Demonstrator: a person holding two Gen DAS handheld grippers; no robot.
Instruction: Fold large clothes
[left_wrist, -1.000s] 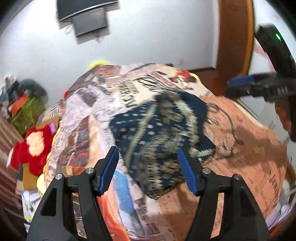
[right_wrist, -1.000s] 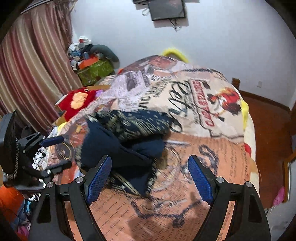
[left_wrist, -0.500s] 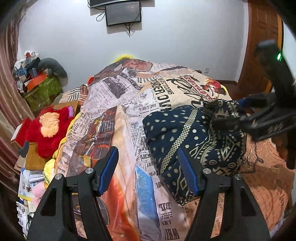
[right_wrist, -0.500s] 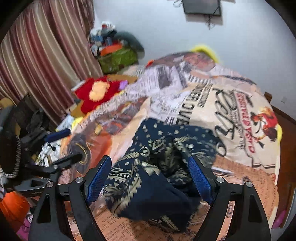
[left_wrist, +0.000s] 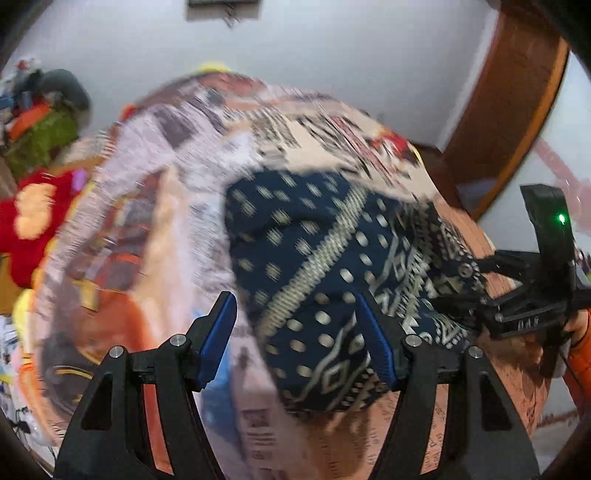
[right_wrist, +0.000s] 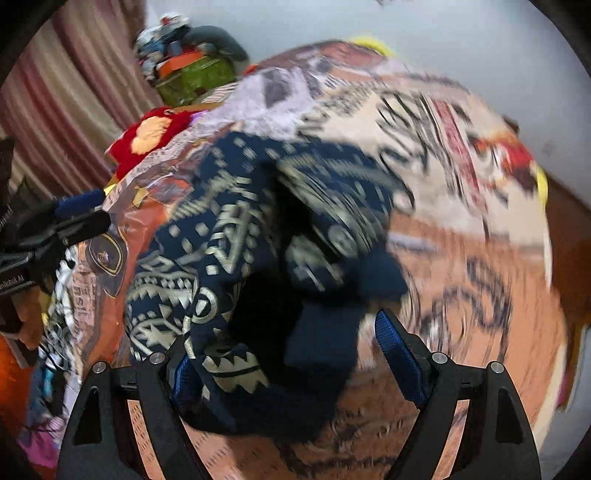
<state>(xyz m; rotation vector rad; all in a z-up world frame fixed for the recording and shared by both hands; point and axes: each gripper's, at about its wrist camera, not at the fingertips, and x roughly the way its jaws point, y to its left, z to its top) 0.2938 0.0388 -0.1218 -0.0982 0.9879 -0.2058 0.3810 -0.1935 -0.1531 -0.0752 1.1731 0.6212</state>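
A dark navy garment with a pale geometric print lies crumpled on the newspaper-print bedspread. My left gripper is open just above the garment's near left edge, its right finger in front of the cloth. In the right wrist view the garment bulges up between the wide-open jaws of my right gripper, and a fold covers the left pad. The right gripper also shows at the garment's far right side. The left gripper shows at the left edge. Both views are motion-blurred.
A red plush toy and a green bag with piled things sit off the bed's left side. Striped curtains hang behind them. A wooden door frame stands at the right, with a white wall behind the bed.
Both grippers have come down toward the garment, which now fills more of each view. Cloth now sits between the right gripper's jaws. Neither jaw opening has changed.
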